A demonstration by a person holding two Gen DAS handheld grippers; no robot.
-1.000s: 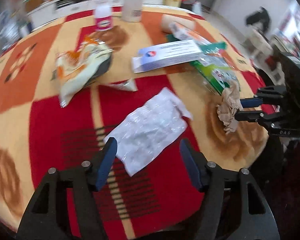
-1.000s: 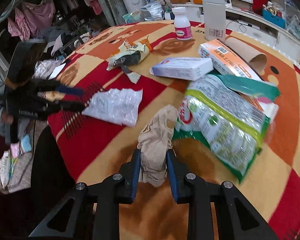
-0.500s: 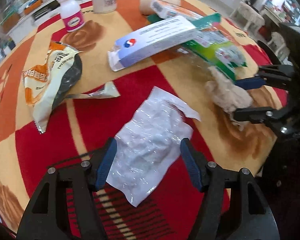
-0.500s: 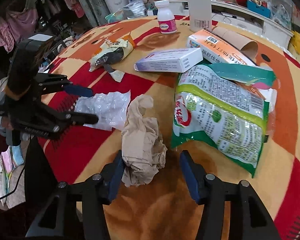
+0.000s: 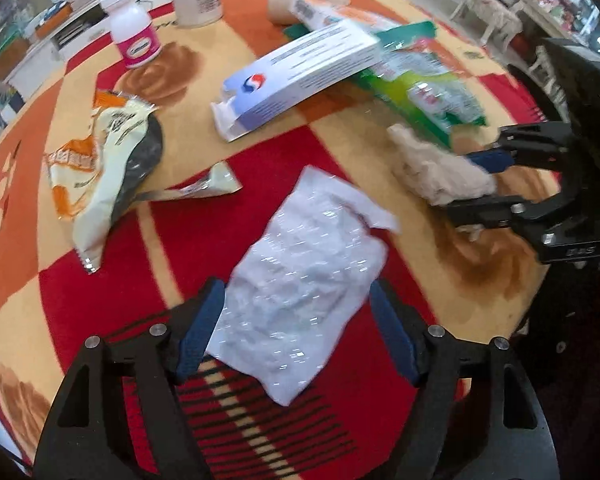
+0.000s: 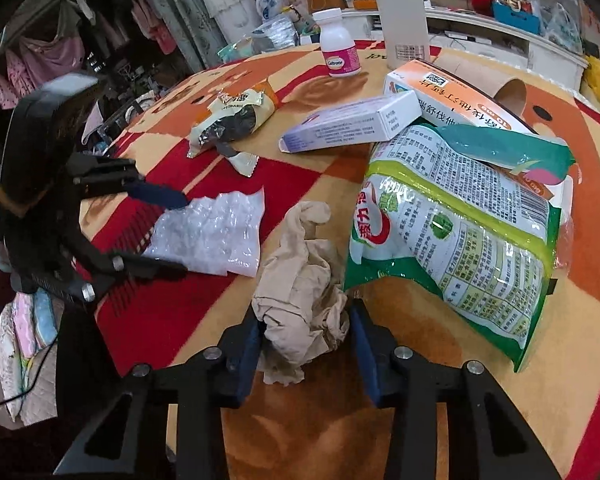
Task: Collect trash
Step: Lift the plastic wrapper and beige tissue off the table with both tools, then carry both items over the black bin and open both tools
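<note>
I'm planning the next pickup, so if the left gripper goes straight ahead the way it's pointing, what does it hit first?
The left gripper would meet the clear plastic wrapper first; it already lies between the open jaws. Height above the tablecloth is unclear.

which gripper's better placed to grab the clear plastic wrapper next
Left. The left gripper is open with the clear plastic wrapper between its fingers, while the right gripper straddles the crumpled brown paper.
</note>
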